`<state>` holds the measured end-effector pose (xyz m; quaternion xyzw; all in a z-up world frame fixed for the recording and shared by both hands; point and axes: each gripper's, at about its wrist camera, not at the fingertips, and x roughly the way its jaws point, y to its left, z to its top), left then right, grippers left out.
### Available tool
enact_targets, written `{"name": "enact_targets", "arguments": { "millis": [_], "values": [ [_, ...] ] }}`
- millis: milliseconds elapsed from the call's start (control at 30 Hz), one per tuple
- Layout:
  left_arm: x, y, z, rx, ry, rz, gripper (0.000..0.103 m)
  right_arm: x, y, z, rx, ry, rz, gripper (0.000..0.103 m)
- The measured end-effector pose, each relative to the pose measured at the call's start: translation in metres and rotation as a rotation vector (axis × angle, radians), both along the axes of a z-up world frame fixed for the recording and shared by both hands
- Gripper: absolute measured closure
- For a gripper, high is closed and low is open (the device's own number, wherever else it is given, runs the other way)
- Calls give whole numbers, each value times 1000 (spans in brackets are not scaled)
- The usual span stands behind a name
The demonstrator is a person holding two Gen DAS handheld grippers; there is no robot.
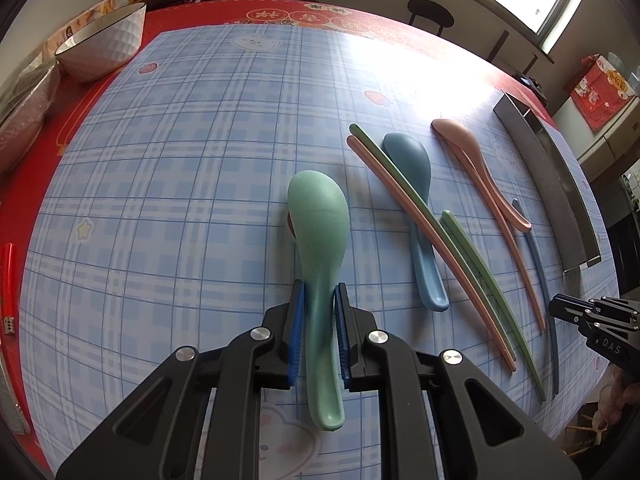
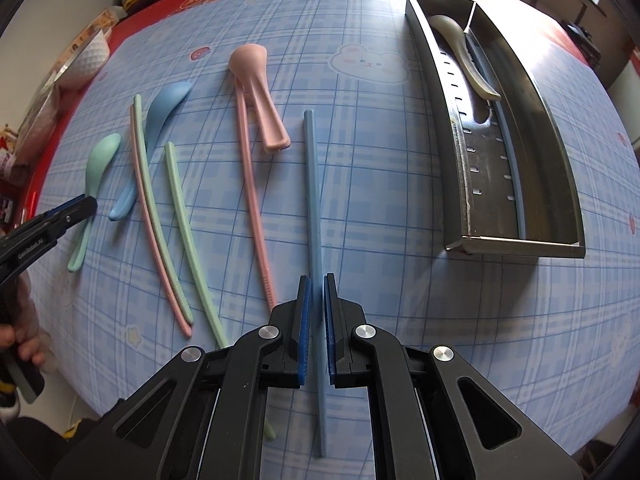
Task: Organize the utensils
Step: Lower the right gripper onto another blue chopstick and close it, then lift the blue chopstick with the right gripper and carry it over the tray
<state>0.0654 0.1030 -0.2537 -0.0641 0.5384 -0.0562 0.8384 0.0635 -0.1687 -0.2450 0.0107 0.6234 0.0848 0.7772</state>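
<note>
My left gripper [image 1: 320, 290] is shut on the handle of a green spoon [image 1: 320, 208], which lies bowl-down on the blue checked mat. To its right lie a blue spoon [image 1: 416, 184], a pink chopstick [image 1: 420, 220] beside a green chopstick [image 1: 472, 256], and a pink spoon [image 1: 464, 144]. My right gripper [image 2: 317, 280] is shut on a blue chopstick [image 2: 313, 184] that rests flat on the mat. A metal utensil tray [image 2: 520, 240] at the right holds a beige spoon [image 2: 460, 48] and another blue chopstick [image 2: 514, 168].
A white bowl [image 1: 104, 40] and a plastic-wrapped bundle [image 1: 24, 112] sit at the far left on the red tablecloth [image 1: 168, 16]. A person's hand [image 2: 24, 340] holds the left gripper at the table's near edge. A dark stool [image 1: 430, 14] stands beyond the table.
</note>
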Motion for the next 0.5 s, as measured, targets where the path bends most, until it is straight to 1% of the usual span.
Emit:
{"name": "enact_targets", "arguments": {
  "millis": [33, 200, 367, 500],
  "values": [
    [0, 0, 0, 1, 0, -1, 89, -3, -1, -2, 1, 10, -2, 96],
    [1, -3, 0, 11, -1, -5, 89, -8, -3, -3, -1, -12, 12, 96],
    [2, -4, -1, 8, -2, -3, 89, -6, -4, -4, 28, -22, -3, 97],
    [2, -4, -1, 9, -2, -1, 89, -6, -3, -3, 23, -30, 5, 97]
  ]
}}
